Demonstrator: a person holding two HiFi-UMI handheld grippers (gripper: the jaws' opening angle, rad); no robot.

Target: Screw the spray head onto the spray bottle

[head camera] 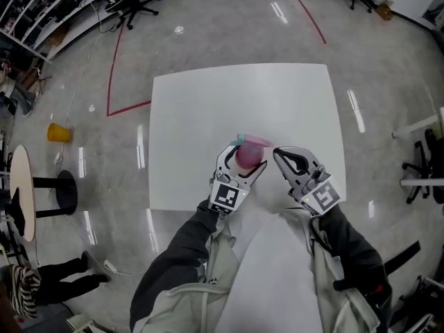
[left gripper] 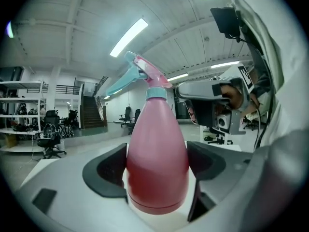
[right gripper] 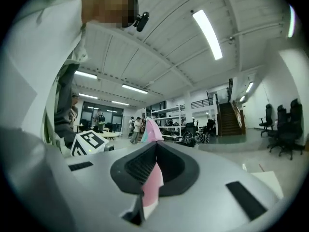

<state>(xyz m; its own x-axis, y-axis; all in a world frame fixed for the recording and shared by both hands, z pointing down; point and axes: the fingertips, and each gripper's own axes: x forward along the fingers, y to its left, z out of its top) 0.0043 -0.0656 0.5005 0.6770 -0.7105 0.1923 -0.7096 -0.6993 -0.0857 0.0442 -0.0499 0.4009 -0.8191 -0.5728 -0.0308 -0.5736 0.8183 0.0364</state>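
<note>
A white square surface [head camera: 208,116] stands on a glossy grey floor [head camera: 208,26] marked with red tape [head camera: 111,68]. Office chairs and shelves line the far edges of the room. Above the surface's near side, the left claw [head camera: 248,157] is clamped on the pink bottle [left gripper: 157,163], one pad on each side of its belly. A teal-and-pink spray head [left gripper: 140,71] sits on the bottle's neck. The right claw [head camera: 277,152] is just beside the bottle, its jaws together and gripping nothing.
</note>
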